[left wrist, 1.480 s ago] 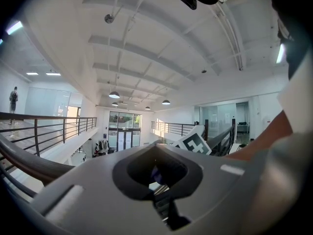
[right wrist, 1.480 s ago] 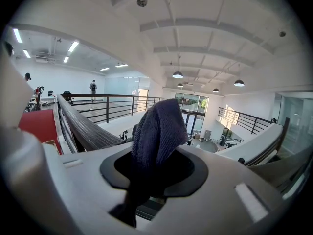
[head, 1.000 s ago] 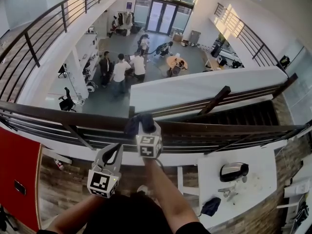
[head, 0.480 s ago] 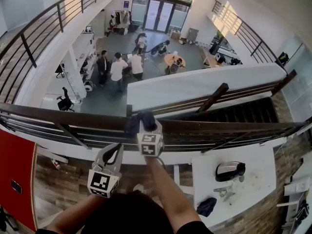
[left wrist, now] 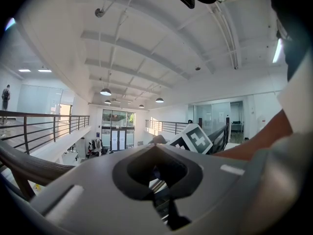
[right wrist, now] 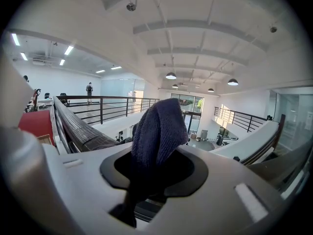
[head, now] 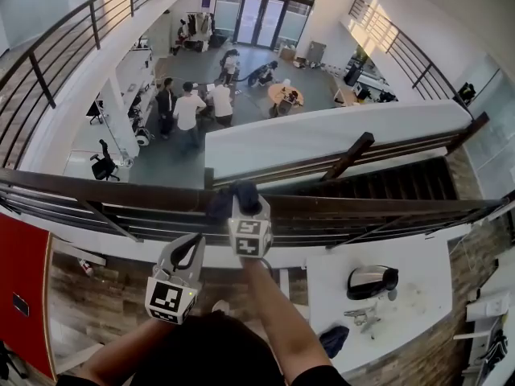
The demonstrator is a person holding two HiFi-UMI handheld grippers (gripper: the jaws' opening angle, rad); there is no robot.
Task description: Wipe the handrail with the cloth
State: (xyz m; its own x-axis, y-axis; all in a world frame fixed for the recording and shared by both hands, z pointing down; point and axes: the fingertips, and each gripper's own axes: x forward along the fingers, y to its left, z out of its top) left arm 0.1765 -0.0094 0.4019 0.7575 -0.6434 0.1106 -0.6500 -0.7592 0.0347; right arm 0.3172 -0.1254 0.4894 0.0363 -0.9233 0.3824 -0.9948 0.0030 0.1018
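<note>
Upper walkway, looking steeply down over the dark handrail (head: 386, 208) to an open floor below where a group of people (head: 191, 109) stands. The right gripper (head: 244, 209) is up at the rail, jaws clamped on the dark blue cloth (head: 219, 206). In the head view the cloth lies bunched on top of the rail, roughly mid-span, and looks to be touching it. In the right gripper view the cloth (right wrist: 159, 131) pokes up out of the jaw opening as a folded knit hump, with more hanging below, and the rail (right wrist: 78, 126) runs off to the left. The left gripper (head: 183, 254) hangs lower, near the person and just short of the rail. Its jaws are closed together with nothing between them, and it takes no part. The cloth reads as soft, light and limp. It should fold around the rail's rounded top easily but will also bunch or drag out of the jaws if it catches. The present hold on a thick fold near the middle seems right, since it leaves loose fabric on each side to meet the rail. The rail itself looks rigid and fixed, so it should take firm pressure. The main risk is dropping the cloth over the edge to the floor below.
</note>
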